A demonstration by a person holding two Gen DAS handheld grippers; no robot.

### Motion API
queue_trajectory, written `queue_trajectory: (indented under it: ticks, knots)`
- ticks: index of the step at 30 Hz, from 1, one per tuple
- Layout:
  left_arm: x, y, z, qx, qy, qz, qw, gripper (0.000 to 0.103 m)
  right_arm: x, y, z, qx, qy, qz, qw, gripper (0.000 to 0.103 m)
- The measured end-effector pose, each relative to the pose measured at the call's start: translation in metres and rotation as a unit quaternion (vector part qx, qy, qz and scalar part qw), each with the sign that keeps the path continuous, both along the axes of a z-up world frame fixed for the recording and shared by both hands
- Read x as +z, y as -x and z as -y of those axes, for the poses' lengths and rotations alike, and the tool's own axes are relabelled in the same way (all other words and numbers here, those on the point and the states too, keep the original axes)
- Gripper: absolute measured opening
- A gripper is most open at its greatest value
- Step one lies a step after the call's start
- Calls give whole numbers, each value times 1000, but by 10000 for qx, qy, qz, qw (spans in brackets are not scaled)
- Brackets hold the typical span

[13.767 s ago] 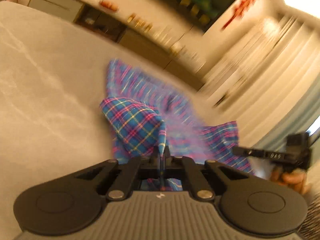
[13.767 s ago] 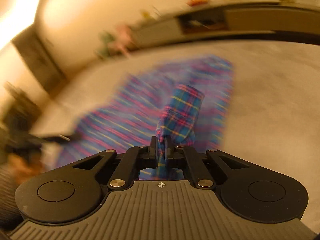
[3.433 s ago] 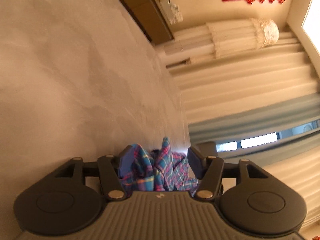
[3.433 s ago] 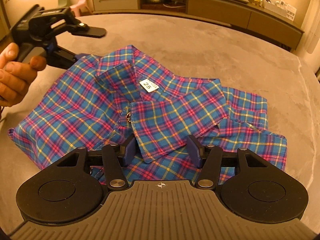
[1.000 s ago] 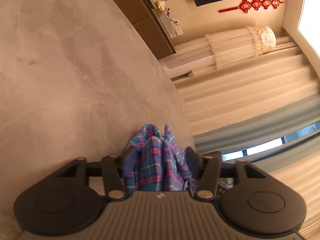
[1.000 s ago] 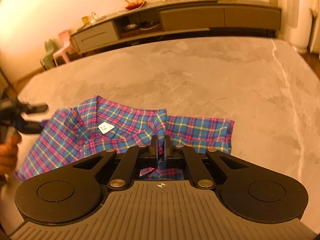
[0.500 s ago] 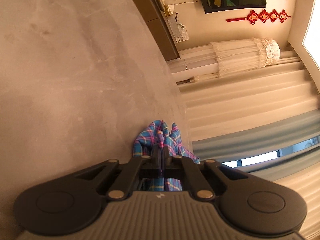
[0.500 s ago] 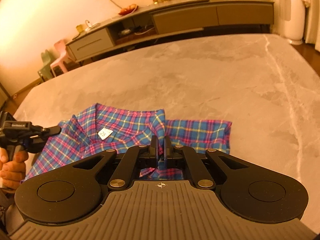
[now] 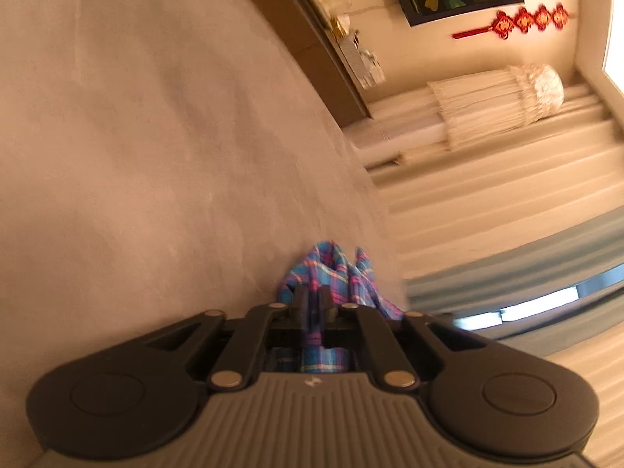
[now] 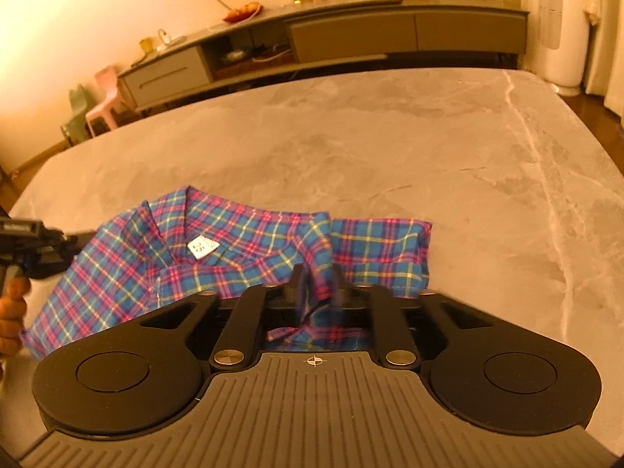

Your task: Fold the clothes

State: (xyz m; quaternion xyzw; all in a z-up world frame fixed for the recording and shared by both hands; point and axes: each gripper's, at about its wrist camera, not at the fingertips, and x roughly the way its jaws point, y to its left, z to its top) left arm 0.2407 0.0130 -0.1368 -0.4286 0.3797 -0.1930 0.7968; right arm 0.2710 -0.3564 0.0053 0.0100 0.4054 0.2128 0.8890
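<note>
A blue, pink and yellow plaid shirt [image 10: 241, 249] lies folded on the grey marble table [image 10: 390, 148], collar up, with a white size label [image 10: 202, 249] showing. My right gripper [image 10: 316, 286] is at the shirt's near edge. Its blurred fingers stand a little apart, with a raised fold of the cloth loose between them. My left gripper [image 9: 314, 302] is shut on a bunched piece of the shirt [image 9: 335, 269]. In the right wrist view, the left gripper [image 10: 39, 249] is at the shirt's left edge, held by a hand [image 10: 11, 304].
Bare table [image 9: 136, 156] stretches beyond and to the right of the shirt. A long low sideboard [image 10: 351, 39] with bottles and boxes stands behind the table. Small pink and green chairs [image 10: 101, 97] are at the far left. Curtains [image 9: 507, 202] hang on the right.
The right gripper's fingers, shut on the shirt fold half a second ago, have parted slightly. The left gripper stays shut on the cloth, and its view has shifted a little.
</note>
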Motion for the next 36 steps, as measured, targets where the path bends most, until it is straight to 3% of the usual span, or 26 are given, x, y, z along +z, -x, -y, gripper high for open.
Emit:
queue_trajectory:
  ticks: [1,2,6,9,11,13,14,16,19,22,24,25,27,28,29,31,33,34,36]
  knots:
    - [15,7,2,36,-232,177,9996,9,6,4,4,-56,34,156,9999,32]
    - [31,17,5,48,-456,396,9982,9,14,10,6,-81,69,307,9995,34]
    - [65,50,37,-690,-694,949,9907,9,37,34,18,29,38,663,9978,32]
    - [51,69,75,-1339,-1231,753,9804,11,27,37,30,97,246,380,9989,30]
    - [32,78,88,-1327,-1679,510,9755,11,19,40,46,-89,452,255,9986,28]
    - [25,88,90,-1152,-1963,596,9719,4,17,44,66,-346,544,221,9977,30]
    - [26,94,90,-1039,-2095,648,9701,4,18,47,76,-464,510,201,9974,31]
    - [29,104,90,-837,-2347,720,9658,4,24,59,93,-405,-198,37,9990,31]
    - [36,117,91,-685,-2723,739,9569,4,10,68,63,296,-353,-299,9985,14]
    - [43,126,84,-507,-3088,711,9471,4,-10,65,6,743,398,-193,9963,12]
    - [50,131,78,-345,-3518,706,9328,4,-18,61,-27,975,779,177,9920,8]
    - [53,133,76,-282,-3699,691,9261,4,-19,58,-40,1009,998,344,9893,0]
    - [58,136,70,-191,-4000,640,9141,3,-18,51,-55,816,1325,559,9862,2]
    - [63,138,67,-150,-4071,610,9112,3,-13,50,-56,673,1335,613,9869,10]
    - [72,144,66,-122,-4019,706,9129,5,-4,53,-52,586,1180,688,9889,18]
    - [94,162,67,-78,-3810,1133,9176,11,21,73,-36,610,504,864,9931,19]
    - [101,169,76,-292,-3668,1373,9196,12,24,88,-25,956,-117,652,9932,19]
    - [103,171,82,-440,-3606,1464,9201,15,15,90,-24,1137,-235,410,9924,16]
    - [98,171,79,-512,-3453,1324,9277,14,-10,90,-29,1316,213,85,9910,15]
